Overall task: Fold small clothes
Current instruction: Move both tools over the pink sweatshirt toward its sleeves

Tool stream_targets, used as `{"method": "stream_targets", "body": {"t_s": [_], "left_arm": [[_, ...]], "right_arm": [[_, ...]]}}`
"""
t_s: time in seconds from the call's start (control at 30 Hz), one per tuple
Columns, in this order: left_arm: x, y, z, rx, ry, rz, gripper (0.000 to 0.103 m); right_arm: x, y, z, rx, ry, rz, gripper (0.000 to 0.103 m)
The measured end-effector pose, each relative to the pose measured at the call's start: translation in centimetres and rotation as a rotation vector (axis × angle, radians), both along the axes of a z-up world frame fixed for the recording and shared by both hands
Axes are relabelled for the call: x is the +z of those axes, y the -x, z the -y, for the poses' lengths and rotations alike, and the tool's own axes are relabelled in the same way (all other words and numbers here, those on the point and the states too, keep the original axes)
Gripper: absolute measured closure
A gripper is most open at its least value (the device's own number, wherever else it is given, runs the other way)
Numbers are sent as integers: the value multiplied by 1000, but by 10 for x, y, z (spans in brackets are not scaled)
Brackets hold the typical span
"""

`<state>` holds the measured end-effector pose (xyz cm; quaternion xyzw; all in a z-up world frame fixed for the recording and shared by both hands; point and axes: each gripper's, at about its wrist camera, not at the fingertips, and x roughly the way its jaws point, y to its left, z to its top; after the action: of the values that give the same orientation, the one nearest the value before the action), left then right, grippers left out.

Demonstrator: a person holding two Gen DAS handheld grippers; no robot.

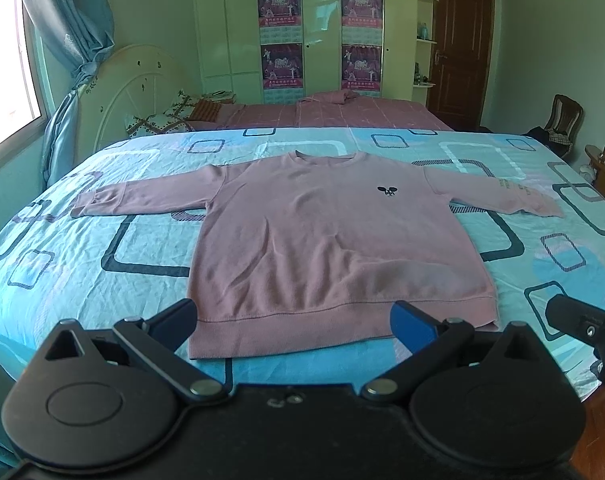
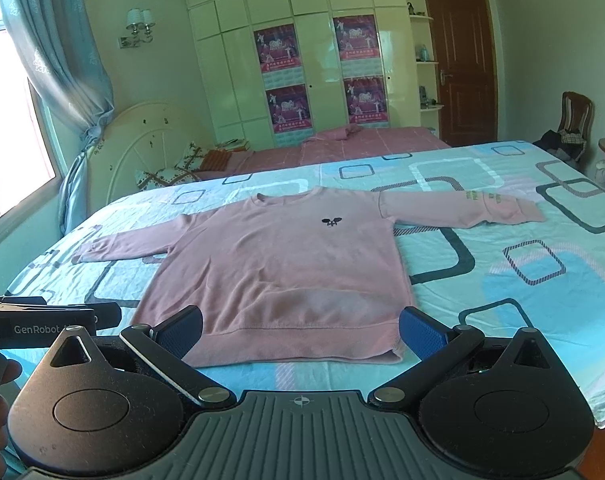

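A pink long-sleeved sweatshirt (image 1: pixel 322 240) lies flat on the blue patterned bedsheet (image 1: pixel 102 248), front up, both sleeves spread out sideways, hem towards me. It also shows in the right wrist view (image 2: pixel 278 272). My left gripper (image 1: pixel 294 320) is open and empty, held just before the hem, its blue-padded fingers (image 1: pixel 412 320) spread wide. My right gripper (image 2: pixel 300 332) is open and empty too, just before the hem near its right corner. The right gripper shows at the right edge of the left wrist view (image 1: pixel 582 320), and the left gripper at the left edge of the right wrist view (image 2: pixel 50 320).
A second bed with a pink cover (image 1: pixel 334 114) stands behind. A white headboard (image 1: pixel 130 88), pillows (image 1: pixel 158 120) and curtains are at the left. A wardrobe with posters (image 1: pixel 302 28), a brown door (image 1: pixel 458 48) and a chair with clothes (image 1: pixel 558 124) are beyond.
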<state>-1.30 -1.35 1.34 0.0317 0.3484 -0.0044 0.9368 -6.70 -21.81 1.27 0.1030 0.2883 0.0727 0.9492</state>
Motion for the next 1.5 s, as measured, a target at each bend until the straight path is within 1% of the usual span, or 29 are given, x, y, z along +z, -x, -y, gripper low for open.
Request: {"method": "stream_targets", "body": {"t_s": [0.97,1.2,1.5], "left_arm": [[-2,-7,3,17,-4,-5,1],[-5,-15,1,20,0,-13,1],[-8,-35,-4,23,-3,-33,1]], "right_arm": [[-4,-9,6,-6,2,-3,0],[-6,-15,7,-15,15,-6,0],[-8,-29,8,-39,40,-9,0]]}}
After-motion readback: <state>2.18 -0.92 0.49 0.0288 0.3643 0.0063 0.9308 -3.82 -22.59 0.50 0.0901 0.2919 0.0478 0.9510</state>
